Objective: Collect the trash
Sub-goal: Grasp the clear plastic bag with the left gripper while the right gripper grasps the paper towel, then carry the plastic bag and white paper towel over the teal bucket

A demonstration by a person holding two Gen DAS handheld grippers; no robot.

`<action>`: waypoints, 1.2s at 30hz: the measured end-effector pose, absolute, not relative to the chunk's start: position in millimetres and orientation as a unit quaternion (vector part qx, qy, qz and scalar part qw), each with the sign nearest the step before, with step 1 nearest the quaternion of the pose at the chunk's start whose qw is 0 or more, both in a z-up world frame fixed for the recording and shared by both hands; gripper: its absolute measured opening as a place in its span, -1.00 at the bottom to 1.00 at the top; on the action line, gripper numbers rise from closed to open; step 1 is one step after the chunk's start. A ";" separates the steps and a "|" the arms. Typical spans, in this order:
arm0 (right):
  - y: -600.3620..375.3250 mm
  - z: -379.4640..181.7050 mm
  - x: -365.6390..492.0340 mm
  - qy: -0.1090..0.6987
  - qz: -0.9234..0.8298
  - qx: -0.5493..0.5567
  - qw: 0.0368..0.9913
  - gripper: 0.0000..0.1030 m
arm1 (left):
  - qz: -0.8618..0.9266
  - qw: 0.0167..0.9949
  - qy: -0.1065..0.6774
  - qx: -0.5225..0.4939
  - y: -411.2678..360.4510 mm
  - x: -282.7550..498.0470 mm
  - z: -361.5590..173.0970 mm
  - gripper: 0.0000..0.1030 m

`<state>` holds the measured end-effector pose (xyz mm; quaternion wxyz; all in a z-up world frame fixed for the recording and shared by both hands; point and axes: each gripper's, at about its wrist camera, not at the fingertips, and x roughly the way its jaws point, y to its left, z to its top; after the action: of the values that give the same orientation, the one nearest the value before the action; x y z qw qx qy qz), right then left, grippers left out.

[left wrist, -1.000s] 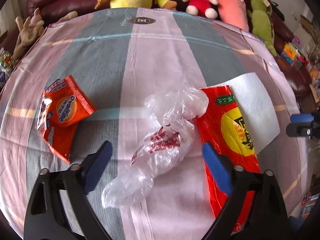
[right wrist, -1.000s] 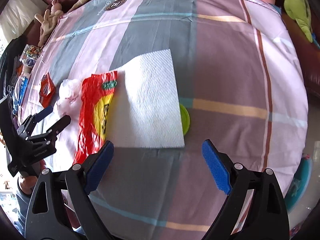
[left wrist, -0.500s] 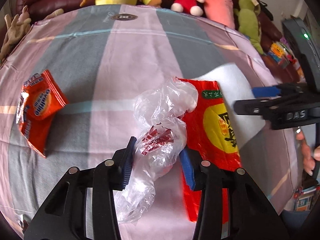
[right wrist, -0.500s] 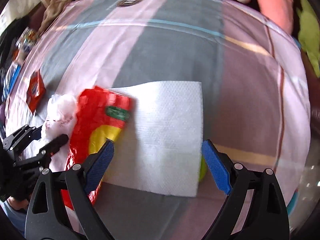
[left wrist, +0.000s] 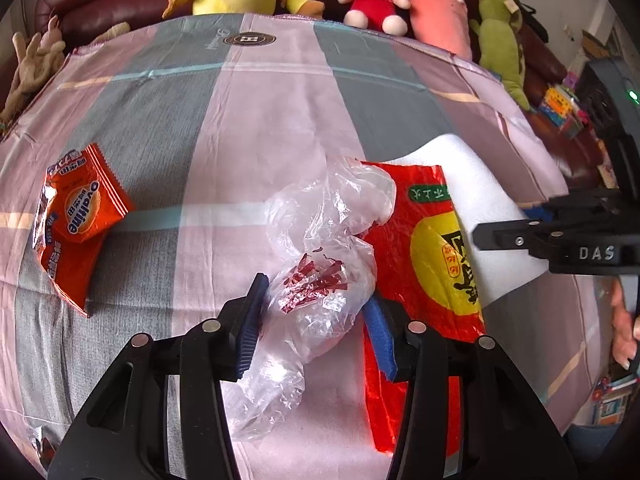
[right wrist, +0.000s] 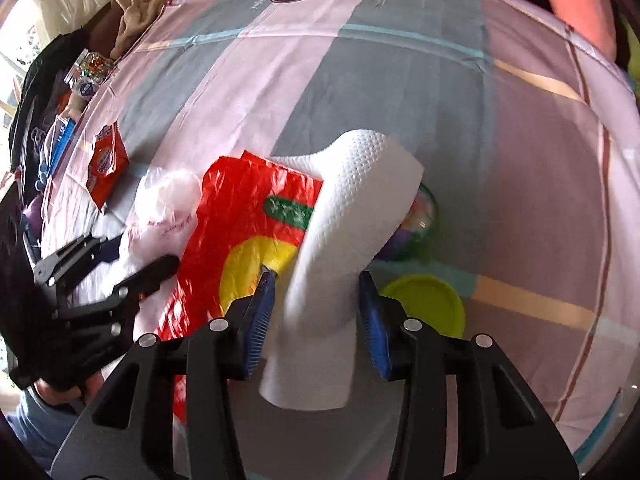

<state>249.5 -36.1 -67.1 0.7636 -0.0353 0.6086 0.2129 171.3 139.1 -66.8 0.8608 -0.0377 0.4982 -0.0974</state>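
A second ago both claws stood wide over the trash; now each has something between its pads. The left gripper (left wrist: 316, 312) has pinched in on the clear plastic bag (left wrist: 328, 248), its blue pads (left wrist: 252, 320) pressing the crumpled film from both sides, though the jaws are opening very slightly at this moment. The bag lies on the striped tablecloth (left wrist: 256, 120), its far end touching the red and yellow wrapper (left wrist: 436, 248) at about three o'clock. The orange Ovaltine packet (left wrist: 76, 216) lies well apart at nine o'clock, unmoved.

The right gripper (right wrist: 316, 312) is closing on the white paper towel (right wrist: 352, 240). The sheet lay flat before; now it is bunched and humped up between the pads. With the towel drawn in, a green lid (right wrist: 424, 304) shows at three o'clock, and a clear container (right wrist: 416, 216) beyond it at one o'clock.
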 end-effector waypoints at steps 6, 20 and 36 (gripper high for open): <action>-44.9 -58.4 235.2 0.595 0.215 -0.028 0.774 -0.92 | -0.130 0.854 0.504 -0.030 113.2 159.2 -65.7 -0.19; -158.5 -12.5 193.2 0.561 0.146 0.057 0.813 -0.92 | -0.162 0.859 0.482 -0.055 74.0 135.6 -34.0 -0.19; -276.7 -4.0 127.0 0.534 0.110 0.148 0.825 -0.92 | -0.245 0.840 0.485 -0.005 -55.6 115.9 -14.6 -0.19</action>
<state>127.0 -276.7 -4.0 0.8253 0.1476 0.5338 0.1102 115.9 -55.6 -14.6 0.8396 -0.0052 0.4846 -0.2453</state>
